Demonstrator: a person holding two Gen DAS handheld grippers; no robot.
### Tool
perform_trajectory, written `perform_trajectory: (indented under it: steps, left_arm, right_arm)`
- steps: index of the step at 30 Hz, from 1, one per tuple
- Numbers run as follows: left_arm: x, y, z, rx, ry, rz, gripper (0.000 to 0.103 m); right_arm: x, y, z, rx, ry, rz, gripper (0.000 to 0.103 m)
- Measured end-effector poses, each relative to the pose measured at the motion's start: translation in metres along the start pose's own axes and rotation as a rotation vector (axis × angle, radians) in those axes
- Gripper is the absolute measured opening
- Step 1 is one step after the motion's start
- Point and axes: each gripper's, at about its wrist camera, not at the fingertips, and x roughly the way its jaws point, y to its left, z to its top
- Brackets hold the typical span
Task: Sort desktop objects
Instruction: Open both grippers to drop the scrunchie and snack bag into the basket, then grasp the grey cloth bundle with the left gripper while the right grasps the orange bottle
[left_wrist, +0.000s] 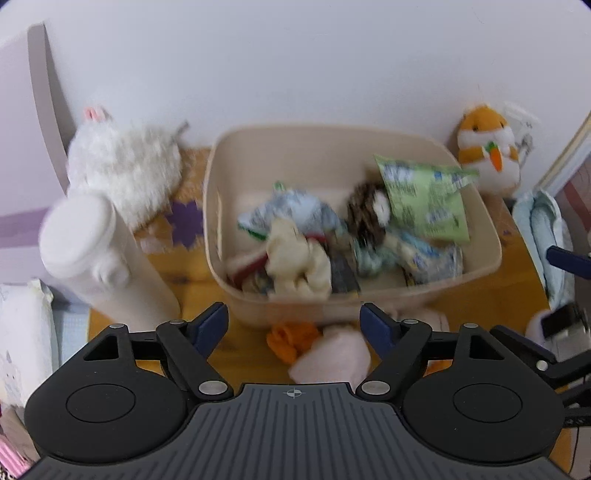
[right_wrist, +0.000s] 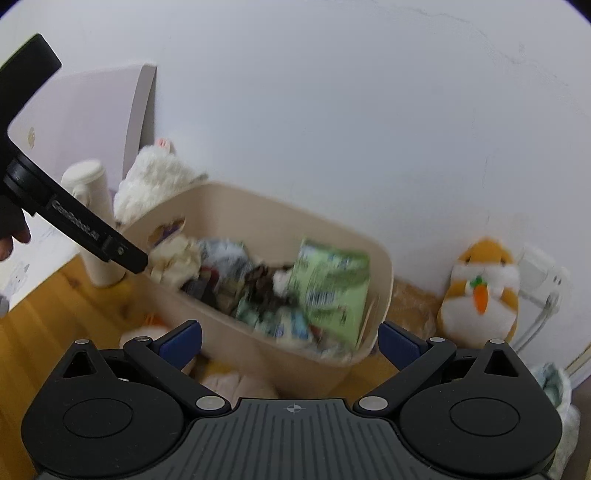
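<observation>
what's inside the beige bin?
The bin holds a green packet, a cream plush, a brown furry toy and blurry wrappers. Its floor is covered.

The beige bin (left_wrist: 354, 295) fills the middle of the counter (left_wrist: 192, 280), heaped with packets, its open top reachable from above. Left of it a white bottle (left_wrist: 107, 254) and a white plush rabbit (left_wrist: 122, 170) narrow the gap. Far right stands an orange hamster plush (left_wrist: 487, 147). Near the bin's front wall, a pink cloth (left_wrist: 332, 358) and an orange scrap (left_wrist: 291, 338) lie in the way.
</observation>
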Motion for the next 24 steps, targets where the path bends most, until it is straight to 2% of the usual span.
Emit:
perform_trajectory:
  steps: [6, 11, 15, 20, 24]
  left_arm:
    - [0.021, -0.008, -0.030, 0.011, 0.093, -0.022, 0.080]
    - [0.040, -0.010, -0.045, -0.040, 0.161, -0.064, 0.080]
    - [0.051, -0.014, -0.048, -0.067, 0.165, -0.046, 0.080]
    - [0.067, -0.017, -0.051, -0.114, 0.201, -0.068, 0.080]
    - [0.079, -0.024, -0.052, -0.114, 0.204, -0.049, 0.081]
  right_arm:
    - [0.015, 0.002, -0.040, 0.084, 0.112, 0.032, 0.103]
    - [0.029, 0.004, -0.064, 0.154, 0.174, 0.053, 0.103]
    - [0.041, 0.002, -0.074, 0.227, 0.210, 0.084, 0.103]
    - [0.055, 0.006, -0.080, 0.240, 0.236, 0.085, 0.103]
    - [0.069, 0.009, -0.084, 0.217, 0.271, 0.106, 0.103]
